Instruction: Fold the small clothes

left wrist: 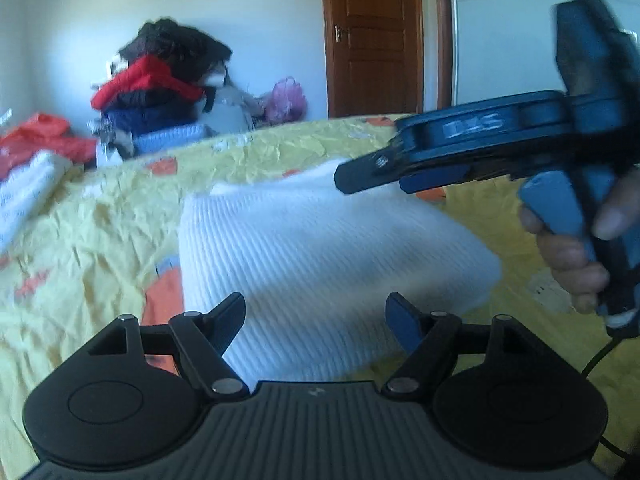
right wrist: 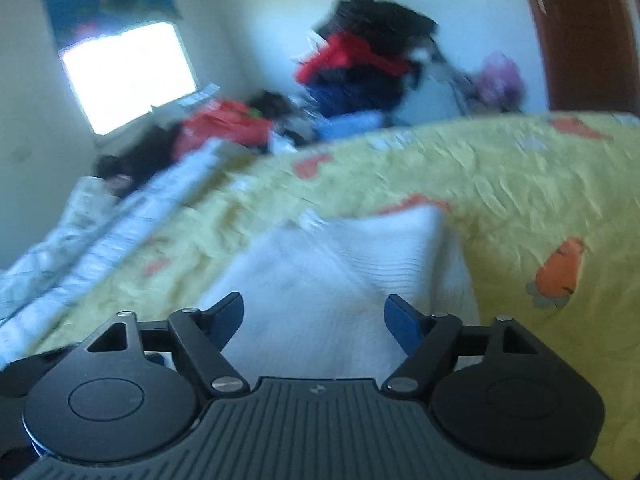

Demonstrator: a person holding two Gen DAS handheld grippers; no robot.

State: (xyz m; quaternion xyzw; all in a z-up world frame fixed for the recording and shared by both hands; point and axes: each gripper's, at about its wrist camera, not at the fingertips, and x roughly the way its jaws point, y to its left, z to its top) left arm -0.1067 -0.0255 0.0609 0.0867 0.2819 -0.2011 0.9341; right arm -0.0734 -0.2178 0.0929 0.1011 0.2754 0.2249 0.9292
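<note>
A white ribbed knit garment (left wrist: 320,248) lies folded on the yellow bedspread (left wrist: 100,220). My left gripper (left wrist: 316,316) is open and empty just above its near edge. My right gripper (left wrist: 360,178) shows in the left wrist view, held in a hand over the garment's far right side; it holds nothing there. In the right wrist view the right gripper (right wrist: 314,316) is open and empty over the same white garment (right wrist: 340,264), which lies on the bedspread (right wrist: 520,184).
A pile of red, black and blue clothes (left wrist: 160,80) stands at the far side of the bed, with orange and white items (left wrist: 36,152) at the left. A brown door (left wrist: 372,36) is behind. A bright window (right wrist: 128,76) is at the left.
</note>
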